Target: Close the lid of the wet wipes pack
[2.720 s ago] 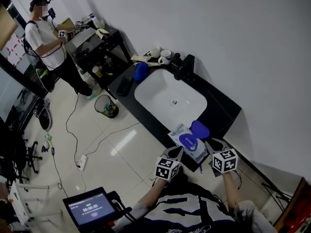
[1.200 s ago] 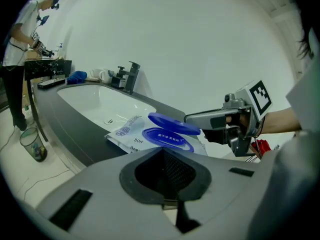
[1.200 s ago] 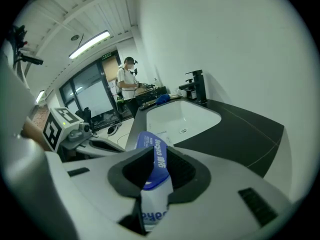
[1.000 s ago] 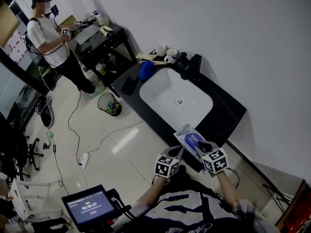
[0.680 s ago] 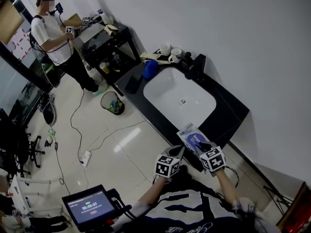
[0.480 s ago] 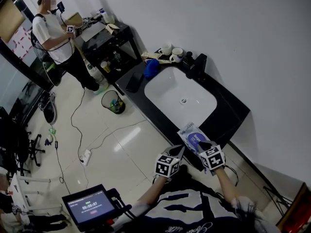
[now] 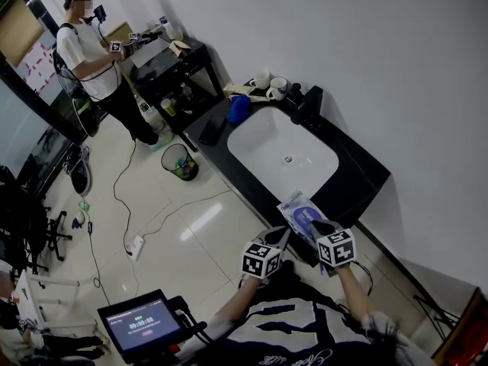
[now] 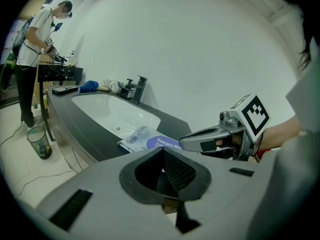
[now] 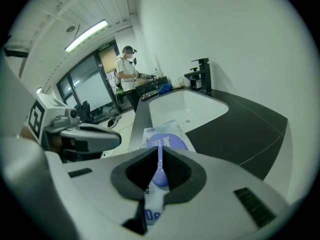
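The wet wipes pack (image 7: 296, 207) lies on the black counter's front edge, right of the sink. Its blue oval lid (image 7: 306, 216) lies flat on the pack. My right gripper (image 7: 318, 226) is shut, with its tips over the lid's near end. In the right gripper view the lid (image 9: 171, 142) shows just past the right gripper (image 9: 160, 147), and more of the pack shows through the slit. My left gripper (image 7: 280, 235) hangs shut and empty off the counter's front, near the pack's left corner. The left gripper view shows the pack (image 8: 136, 136) and the right gripper (image 8: 186, 142) over it.
The white sink (image 7: 282, 149) is set in the black counter (image 7: 358, 175), with a black tap (image 7: 309, 104), mugs (image 7: 275, 88) and a blue cloth (image 7: 239, 107) at the far end. A person (image 7: 88, 48) stands at a far table. A bin (image 7: 181, 162) is on the floor.
The lid stood open 2.7 s ago and now lies flat. My right gripper moved left onto the pack. Over the last second both grippers hardly moved.
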`<state>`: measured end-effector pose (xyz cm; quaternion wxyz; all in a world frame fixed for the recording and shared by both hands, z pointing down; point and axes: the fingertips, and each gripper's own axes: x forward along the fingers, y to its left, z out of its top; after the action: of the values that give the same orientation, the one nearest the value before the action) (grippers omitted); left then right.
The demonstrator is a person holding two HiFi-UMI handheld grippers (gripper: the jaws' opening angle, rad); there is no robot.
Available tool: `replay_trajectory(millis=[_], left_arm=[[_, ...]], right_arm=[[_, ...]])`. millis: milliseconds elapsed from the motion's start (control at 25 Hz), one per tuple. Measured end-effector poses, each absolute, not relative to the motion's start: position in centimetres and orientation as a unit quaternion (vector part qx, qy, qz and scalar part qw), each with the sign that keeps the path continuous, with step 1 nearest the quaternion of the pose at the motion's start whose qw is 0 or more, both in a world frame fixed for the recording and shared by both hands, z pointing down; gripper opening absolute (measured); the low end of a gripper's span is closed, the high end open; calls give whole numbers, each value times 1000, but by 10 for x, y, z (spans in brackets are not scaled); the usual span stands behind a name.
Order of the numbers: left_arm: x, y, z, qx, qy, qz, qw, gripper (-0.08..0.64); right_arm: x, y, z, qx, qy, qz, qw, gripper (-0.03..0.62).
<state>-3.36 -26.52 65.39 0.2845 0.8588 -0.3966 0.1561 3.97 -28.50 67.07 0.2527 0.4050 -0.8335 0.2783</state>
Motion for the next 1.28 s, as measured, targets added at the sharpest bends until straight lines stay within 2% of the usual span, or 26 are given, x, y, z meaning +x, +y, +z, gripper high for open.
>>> replay_trajectory(millis=[400, 880, 1280], left_arm=[[-10, -244, 601, 873, -399, 96, 263, -2], [23, -162, 521, 883, -424, 48, 195, 0], [35, -96, 510, 866, -449, 30, 218, 0]], right_arm=[[47, -257, 616, 412, -855, 269, 164, 25], [72, -179, 536, 403, -878, 252, 55, 23], [95, -119, 505, 390, -876, 283, -1, 22]])
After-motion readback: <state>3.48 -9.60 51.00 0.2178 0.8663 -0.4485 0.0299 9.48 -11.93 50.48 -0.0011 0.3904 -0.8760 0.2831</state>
